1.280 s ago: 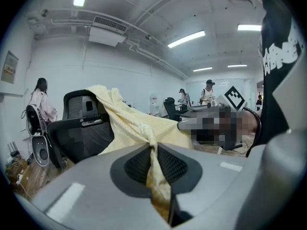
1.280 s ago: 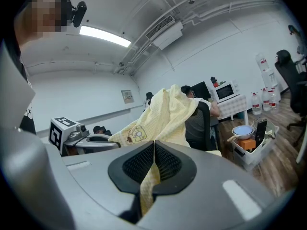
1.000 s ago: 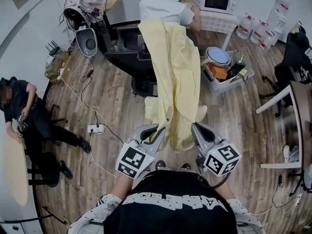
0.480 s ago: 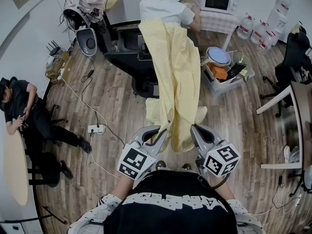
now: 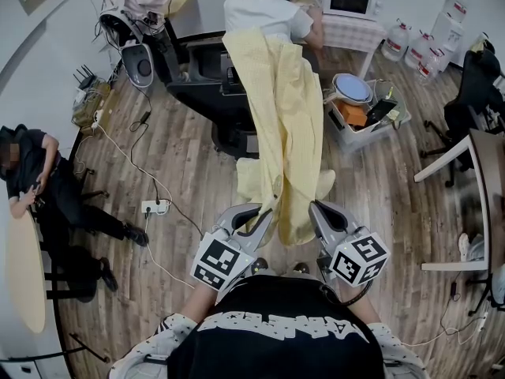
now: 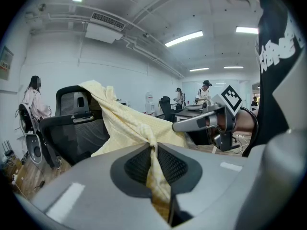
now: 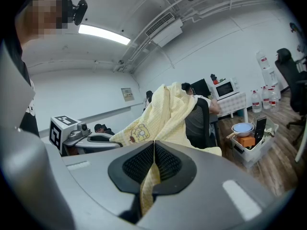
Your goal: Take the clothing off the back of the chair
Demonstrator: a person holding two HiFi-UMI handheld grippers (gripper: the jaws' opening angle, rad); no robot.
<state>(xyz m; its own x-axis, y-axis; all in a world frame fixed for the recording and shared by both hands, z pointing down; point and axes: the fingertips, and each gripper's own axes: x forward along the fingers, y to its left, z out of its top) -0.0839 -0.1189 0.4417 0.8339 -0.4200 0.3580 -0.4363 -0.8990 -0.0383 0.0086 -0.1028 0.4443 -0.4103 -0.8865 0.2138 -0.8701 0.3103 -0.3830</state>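
Yellow garment (image 5: 286,125) was draped over the back of the black office chair (image 5: 201,73) at upper centre of the head view. From there it ran as a long band down the frame to both grippers at lower centre. Top end sat on the chair back; a loose fold hung below the band, near the wood floor (image 5: 189,172). The right gripper view showed a cartoon patch (image 7: 139,132) on the cloth.

Left gripper (image 5: 263,215): jaws closed tight on a bunched twist of the garment's lower left edge, fabric pinched between the pads. Right gripper (image 5: 314,208): jaws closed almost flat on a thin fold of the lower right edge. The two grippers were side by side, slightly apart, with cloth hanging between them. Both marker cubes sat just above the operator's dark shirt at bottom centre.

Around it:
- Person in a white shirt (image 5: 264,13) seated behind the chair, top centre.
- Microwave (image 5: 348,1) on a table, top right, water bottles (image 5: 412,50) beside it.
- Crate (image 5: 359,133) holding a blue basin, right of the garment.
- Power strip (image 5: 154,208) and cables on the floor, left of centre.
- Person in dark clothes (image 5: 39,184) seated at the left edge.
- Second chair (image 5: 136,42) piled with clothing, upper left.
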